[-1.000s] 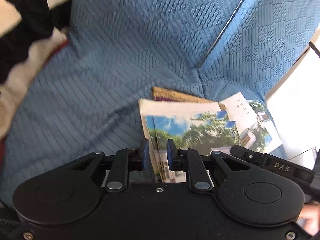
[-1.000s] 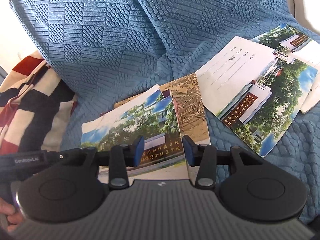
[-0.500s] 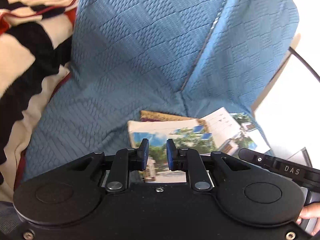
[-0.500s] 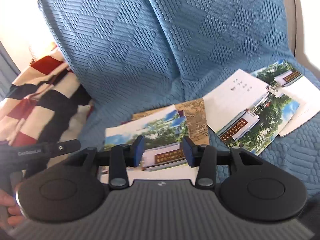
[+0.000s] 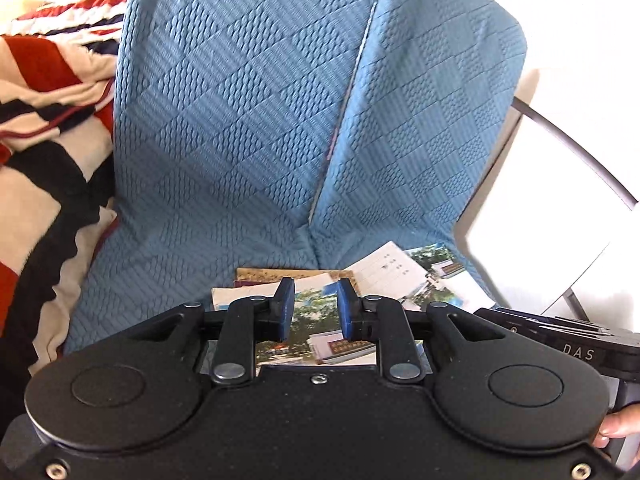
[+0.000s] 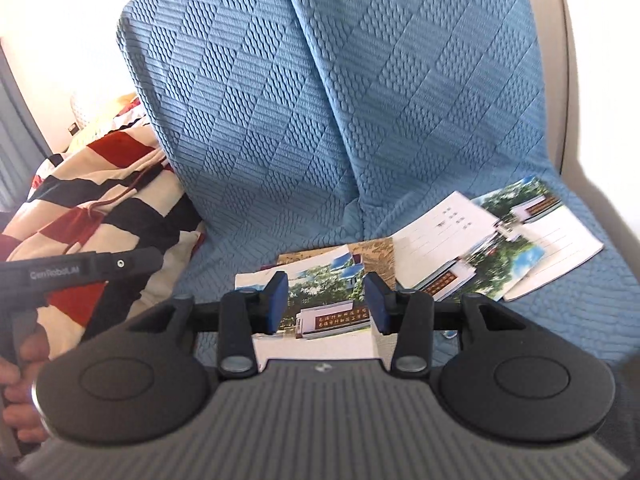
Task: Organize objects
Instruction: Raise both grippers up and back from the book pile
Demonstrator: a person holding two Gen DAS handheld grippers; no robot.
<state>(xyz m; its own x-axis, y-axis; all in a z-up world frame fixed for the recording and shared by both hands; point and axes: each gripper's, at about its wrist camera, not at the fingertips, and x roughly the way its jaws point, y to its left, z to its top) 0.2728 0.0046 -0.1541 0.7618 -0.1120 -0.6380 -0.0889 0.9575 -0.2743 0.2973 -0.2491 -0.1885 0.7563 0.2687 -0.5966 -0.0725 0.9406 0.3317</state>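
- Postcards (image 6: 320,300) — loosely overlapped on blue sofa cover (image 6: 280,120).
- Left tool (image 5: 314,308), right tool (image 6: 326,304) — both spread, empty.
- Risk: thin cards slide apart when pinched.

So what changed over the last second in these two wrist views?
Both claws rose away from the seat. The left claw, which had pinched the near photo card, let go, its jaws just opening; the card lies flat. The right claw remains open and empty. The other cards and the blue cover are unchanged.

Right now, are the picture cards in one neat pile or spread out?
Spread out: the picture cards lie flat, overlapping loosely in two bunches on the blue cover.
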